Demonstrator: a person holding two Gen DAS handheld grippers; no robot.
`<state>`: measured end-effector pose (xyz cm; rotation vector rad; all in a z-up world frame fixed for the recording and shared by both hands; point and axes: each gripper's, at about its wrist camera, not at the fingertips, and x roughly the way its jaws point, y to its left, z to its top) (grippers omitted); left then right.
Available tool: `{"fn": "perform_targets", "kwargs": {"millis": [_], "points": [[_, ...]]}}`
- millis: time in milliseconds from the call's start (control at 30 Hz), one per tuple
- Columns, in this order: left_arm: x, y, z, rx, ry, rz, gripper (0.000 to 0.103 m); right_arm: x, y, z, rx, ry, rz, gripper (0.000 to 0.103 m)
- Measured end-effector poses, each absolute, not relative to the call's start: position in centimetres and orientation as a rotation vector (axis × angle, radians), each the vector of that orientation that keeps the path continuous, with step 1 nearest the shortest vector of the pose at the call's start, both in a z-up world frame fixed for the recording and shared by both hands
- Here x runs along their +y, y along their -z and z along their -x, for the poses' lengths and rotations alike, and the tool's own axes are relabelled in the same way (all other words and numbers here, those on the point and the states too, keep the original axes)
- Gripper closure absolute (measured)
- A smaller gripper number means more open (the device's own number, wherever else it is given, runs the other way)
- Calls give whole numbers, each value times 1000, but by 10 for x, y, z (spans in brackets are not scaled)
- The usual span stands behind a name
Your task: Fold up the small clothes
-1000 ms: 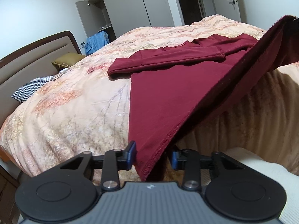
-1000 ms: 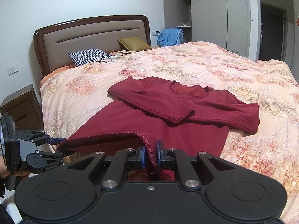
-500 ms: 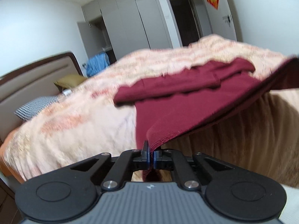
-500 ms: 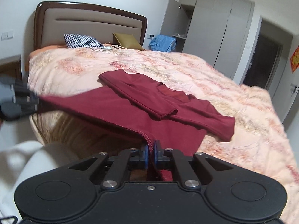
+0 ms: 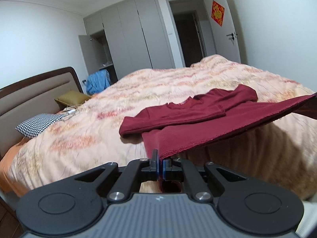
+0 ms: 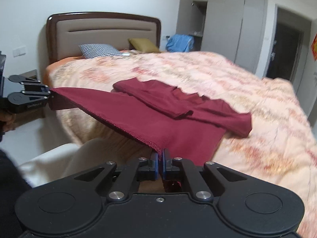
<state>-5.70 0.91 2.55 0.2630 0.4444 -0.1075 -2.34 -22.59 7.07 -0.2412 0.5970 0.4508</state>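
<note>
From the left wrist view, the left gripper (image 5: 160, 165), whose jaws stood apart around the hem a second ago, is now clamped on the near corner of the maroon top (image 5: 190, 123), and the hem has come up off the quilted bed (image 5: 99, 130) into a taut edge running away to the right. That means both bottom corners are secured, so the fold of the lower half up toward the collar looks ready to start (a judgement, not something shown). The gripper points gently downward across the bed, held above the mattress edge, with more of the wardrobe (image 5: 126, 33) and ceiling in view than before. From the right wrist view, the right gripper (image 6: 160, 163) is pressed together on the other hem corner, as it was a second ago, and the cloth between the two tools now hangs stretched and nearly level over the bed's side. The left gripper (image 6: 49, 94) shows at the far left, gripped by a hand (image 6: 7, 119), its fingers aimed sideways into the fabric. The top's sleeves lie crossed over the chest, flat on the quilt.
</note>
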Motion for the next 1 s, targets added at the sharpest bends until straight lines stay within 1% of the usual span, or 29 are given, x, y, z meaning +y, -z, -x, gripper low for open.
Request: {"fn": "perform_targets", "kwargs": {"millis": [100,200,367,567,767,867,1000], "points": [[9,-32,80,467,106,-252,100,-226,-74,40,646,-483,270,100],[11,-36,83,479,99,-234,100,-224,-74,41,650,-488,291,100],[15,-53,63,459,132,-217,99,-223,-79,21,558,-470,326,100],[22,-84,12,457,234,-268,99,-232,-102,-36,435,-464,362,100],[13,-118,-56,394,270,-361,99,-235,-121,-118,355,-427,406,100],[4,-122,-101,375,266,-401,99,-238,-123,-169,353,-409,387,99],[-6,-112,-170,399,260,-423,99,-238,-115,-238,383,-387,373,99]]}}
